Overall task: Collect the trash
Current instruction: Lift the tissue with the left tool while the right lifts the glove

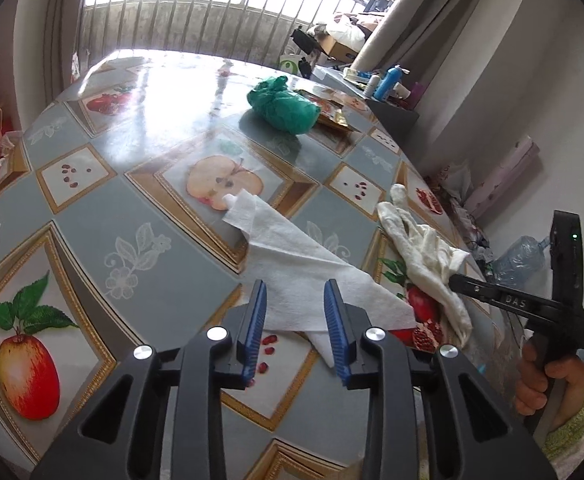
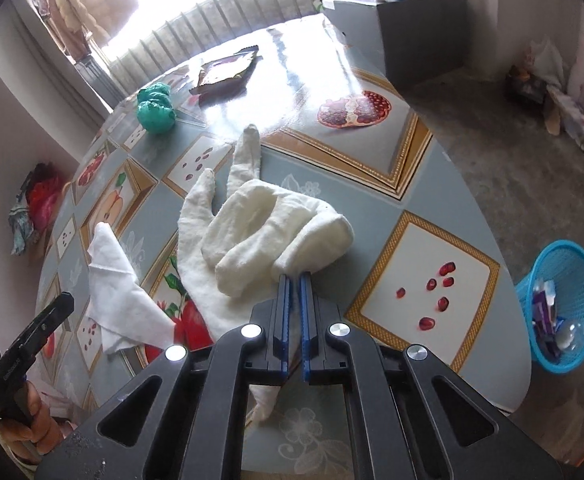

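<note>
A white paper towel (image 1: pixel 292 264) (image 2: pixel 120 288) lies crumpled on the fruit-patterned table (image 1: pixel 140 216). My left gripper (image 1: pixel 295 296) hovers over its near edge with a clear gap between the blue pads, which do not press on it. To its right lies a white cloth glove (image 1: pixel 419 248) (image 2: pixel 252 232). My right gripper (image 2: pixel 294 278) (image 1: pixel 451 278) is shut, its tips pinched on a fold at the glove's near edge. A green plastic bag (image 1: pixel 284 106) (image 2: pixel 156 110) and a brown snack wrapper (image 2: pixel 228 70) sit farther back.
A blue mesh basket (image 2: pixel 559 304) with some trash in it stands on the floor right of the table. A grey cabinet (image 2: pixel 419 28) with bottles abuts the table's far right corner. A big water jug (image 1: pixel 519 256) stands on the floor. A person's hand holds each gripper.
</note>
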`<act>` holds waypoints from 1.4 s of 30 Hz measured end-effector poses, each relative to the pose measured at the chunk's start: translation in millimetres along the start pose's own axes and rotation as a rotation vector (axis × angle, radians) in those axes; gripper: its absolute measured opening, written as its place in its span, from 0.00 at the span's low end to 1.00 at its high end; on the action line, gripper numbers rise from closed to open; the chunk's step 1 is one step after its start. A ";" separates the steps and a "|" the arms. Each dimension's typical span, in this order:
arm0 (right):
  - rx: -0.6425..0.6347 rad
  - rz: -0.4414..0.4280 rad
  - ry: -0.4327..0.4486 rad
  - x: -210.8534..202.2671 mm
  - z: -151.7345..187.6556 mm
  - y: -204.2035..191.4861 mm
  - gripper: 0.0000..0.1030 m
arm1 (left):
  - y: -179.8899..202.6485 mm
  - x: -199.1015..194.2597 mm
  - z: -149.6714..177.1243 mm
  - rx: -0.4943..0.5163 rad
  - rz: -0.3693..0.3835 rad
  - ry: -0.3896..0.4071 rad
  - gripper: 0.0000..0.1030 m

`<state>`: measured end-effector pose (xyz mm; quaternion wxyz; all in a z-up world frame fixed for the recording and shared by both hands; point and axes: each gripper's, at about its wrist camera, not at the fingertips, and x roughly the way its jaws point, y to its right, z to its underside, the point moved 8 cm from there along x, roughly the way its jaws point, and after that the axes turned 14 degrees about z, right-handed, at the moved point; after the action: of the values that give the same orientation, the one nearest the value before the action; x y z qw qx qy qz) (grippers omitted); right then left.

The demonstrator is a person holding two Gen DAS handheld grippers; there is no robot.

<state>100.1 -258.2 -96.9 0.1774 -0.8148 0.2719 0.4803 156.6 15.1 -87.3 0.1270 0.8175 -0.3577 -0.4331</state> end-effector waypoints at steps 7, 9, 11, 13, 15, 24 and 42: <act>0.015 -0.019 0.004 -1.0 1.4 -1.9 0.03 | 12.4 29.4 1.3 -0.039 -0.024 -0.030 0.60; 0.019 -0.031 0.003 -0.9 2.2 -0.5 0.03 | 11.1 37.6 -4.9 -0.018 -0.062 -0.034 0.62; 0.025 -0.046 -0.002 -0.3 1.6 1.2 0.03 | 10.1 49.5 -5.1 0.018 -0.093 -0.069 0.66; 0.030 -0.061 -0.008 0.6 1.0 1.8 0.03 | 11.1 56.8 -4.2 0.097 -0.153 -0.091 0.67; 0.029 -0.066 -0.008 0.0 1.6 2.4 0.03 | 11.7 59.6 -2.6 0.142 -0.186 -0.100 0.68; 0.029 -0.092 -0.011 0.2 1.5 2.3 0.03 | 8.0 60.3 -1.2 0.240 -0.269 -0.077 0.50; 0.041 -0.162 0.057 -29.5 -11.9 2.6 0.02 | 8.0 21.3 -26.7 0.118 -0.182 0.049 0.05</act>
<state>95.1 -258.7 -65.4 0.2244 -0.8438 0.2196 0.4352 181.9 -8.2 -80.5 0.0477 0.8629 -0.3037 -0.4010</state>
